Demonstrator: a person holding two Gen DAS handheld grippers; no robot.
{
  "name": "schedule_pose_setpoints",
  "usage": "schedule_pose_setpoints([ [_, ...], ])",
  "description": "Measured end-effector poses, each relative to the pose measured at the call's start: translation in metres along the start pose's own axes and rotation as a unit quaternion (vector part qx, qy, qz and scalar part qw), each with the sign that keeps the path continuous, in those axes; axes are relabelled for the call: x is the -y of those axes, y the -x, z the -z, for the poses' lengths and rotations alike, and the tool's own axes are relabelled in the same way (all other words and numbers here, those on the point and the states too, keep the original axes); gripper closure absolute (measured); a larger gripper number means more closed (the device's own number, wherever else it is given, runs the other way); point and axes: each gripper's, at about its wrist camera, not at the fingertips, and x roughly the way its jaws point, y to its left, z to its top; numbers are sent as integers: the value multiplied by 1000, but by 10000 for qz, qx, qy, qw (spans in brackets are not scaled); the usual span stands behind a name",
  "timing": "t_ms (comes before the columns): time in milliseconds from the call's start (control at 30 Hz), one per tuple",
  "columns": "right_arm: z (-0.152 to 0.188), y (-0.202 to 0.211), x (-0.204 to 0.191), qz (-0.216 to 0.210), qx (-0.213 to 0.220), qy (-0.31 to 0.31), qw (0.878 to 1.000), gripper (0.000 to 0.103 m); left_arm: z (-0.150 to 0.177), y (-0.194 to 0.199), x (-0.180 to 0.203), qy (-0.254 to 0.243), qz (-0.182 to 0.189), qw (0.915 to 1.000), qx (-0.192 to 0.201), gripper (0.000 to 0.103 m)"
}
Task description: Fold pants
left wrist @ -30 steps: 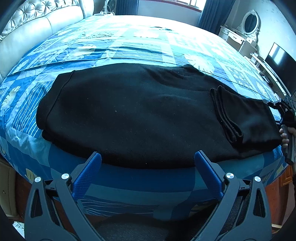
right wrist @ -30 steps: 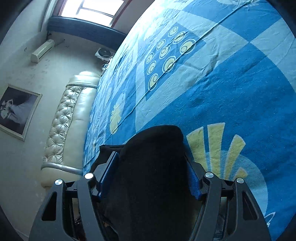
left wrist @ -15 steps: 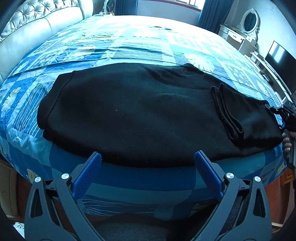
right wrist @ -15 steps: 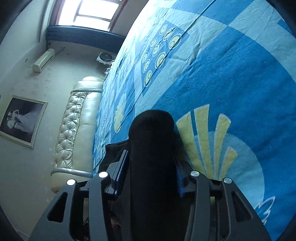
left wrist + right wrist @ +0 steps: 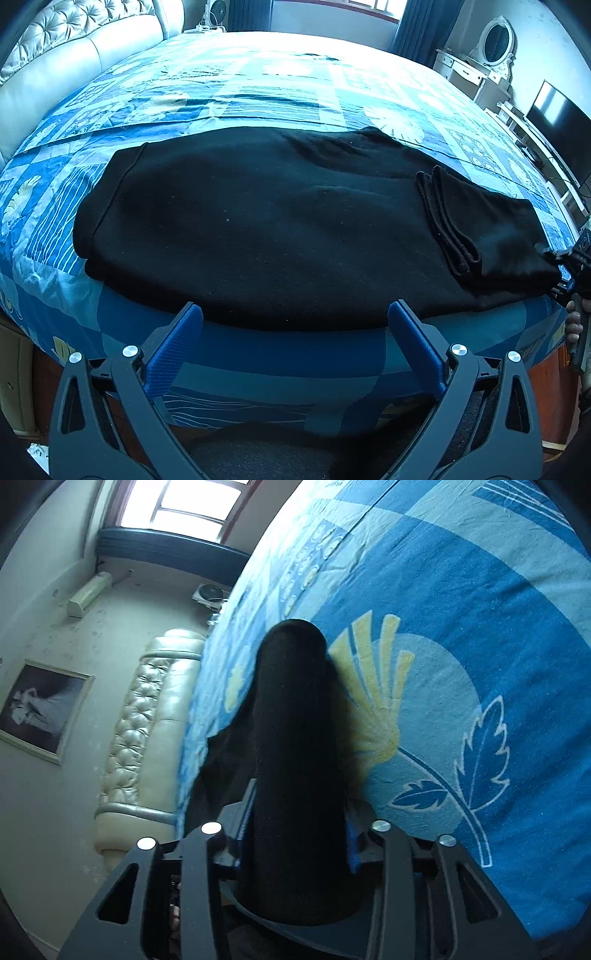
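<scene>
Since a second ago, the right gripper (image 5: 295,834) has slid along the bed's edge, its jaws have just been closing, and the black fabric between them has narrowed from a wide mound to a slim upright roll. Nothing else has shifted.

From the left wrist view, going left to right: a pale tufted headboard (image 5: 74,48) stands at the far left. A blue patterned bedspread (image 5: 258,85) covers the bed. The black pants (image 5: 258,221) lie flat across it, near the front edge, waistband at the left. Toward the right, the leg hems (image 5: 447,225) are folded back on top of the legs. At the far right edge, a hand (image 5: 576,325) holds the right gripper against the folded end. Beyond it stand a white dresser with an oval mirror (image 5: 496,37) and a dark screen (image 5: 557,122).

The left gripper (image 5: 295,325) hangs just short of the near edge of the pants, its blue pads spread wide with nothing between them.

From the right wrist view, the right gripper is clenched on the fold of the pants, which bulges up between its pads.
</scene>
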Motion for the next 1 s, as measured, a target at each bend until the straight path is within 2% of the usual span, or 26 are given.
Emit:
schedule_pose_setpoints([
  [167, -1, -2, -7, 289, 130, 102, 9994, 77, 0, 1, 1, -21, 5, 10000, 3, 3],
  [267, -1, 3, -11, 236, 142, 85, 9996, 65, -1, 5, -2, -30, 75, 10000, -6, 3],
  [333, -2, 14, -15, 408, 284, 96, 9987, 60, -4, 11, -8, 32, 162, 9999, 16, 3],
  [467, -3, 41, -43, 843, 906, 512, 9910, 59, -20, 29, -47, 466, 419, 9978, 232, 3],
  [533, 0, 42, -59, 804, 961, 692, 9897, 50, -28, 33, -76, 817, 566, 9945, 328, 3],
  [600, 4, 33, -74, 593, 822, 842, 9913, 50, -33, 34, -110, 1256, 686, 9890, 371, 3],
  [700, 11, 14, -98, 549, 582, 1165, 9900, 50, -41, 24, -168, 1793, 1070, 9772, 383, 3],
  [833, 19, -11, -117, 336, 284, 1345, 9899, 49, -53, -1, -215, 1980, 1541, 9678, 204, 3],
  [900, 24, -19, -121, 235, 185, 1307, 9910, 49, -59, -11, -229, 1964, 1656, 9663, 182, 3],
  [1000, 33, -33, -129, 253, 36, 1344, 9906, 49, -78, -25, -243, 1887, 2037, 9605, 200, 3],
])
